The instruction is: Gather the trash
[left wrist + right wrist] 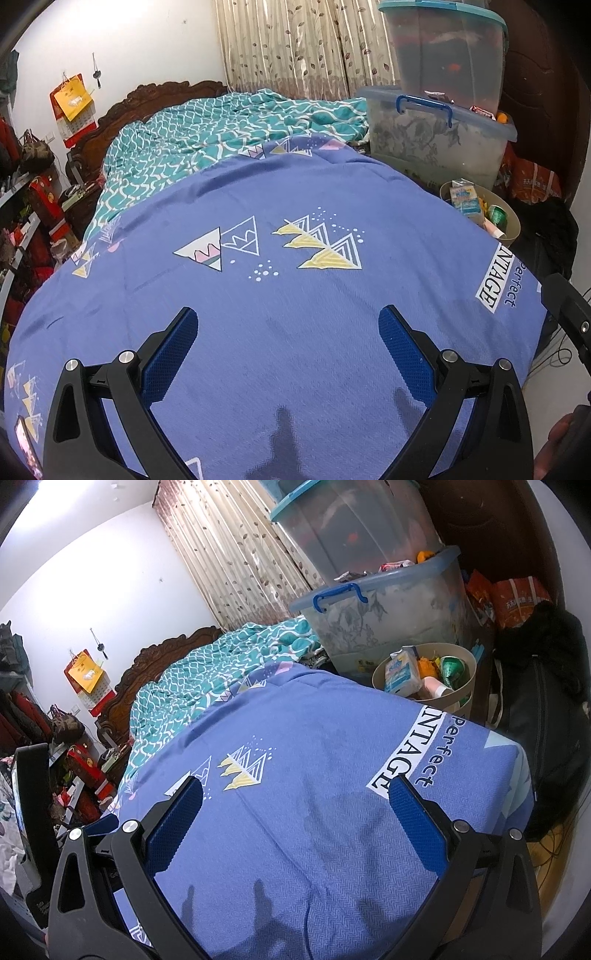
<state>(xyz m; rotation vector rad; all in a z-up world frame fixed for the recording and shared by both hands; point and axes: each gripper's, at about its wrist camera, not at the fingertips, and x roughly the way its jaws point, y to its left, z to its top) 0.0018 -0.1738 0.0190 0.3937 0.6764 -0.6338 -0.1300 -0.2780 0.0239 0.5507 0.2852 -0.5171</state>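
While both tongs, left tongs (288, 332) and right tongs (295, 805), hover spread and empty over the bare blue bedspread (295, 295), the trash sits in the bin (469, 661) beside the bed; collecting looks finished, so next comes checking for leftovers.

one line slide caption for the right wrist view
Open right gripper over a blue bedsheet, with a beige bin full of trash beside the bed.
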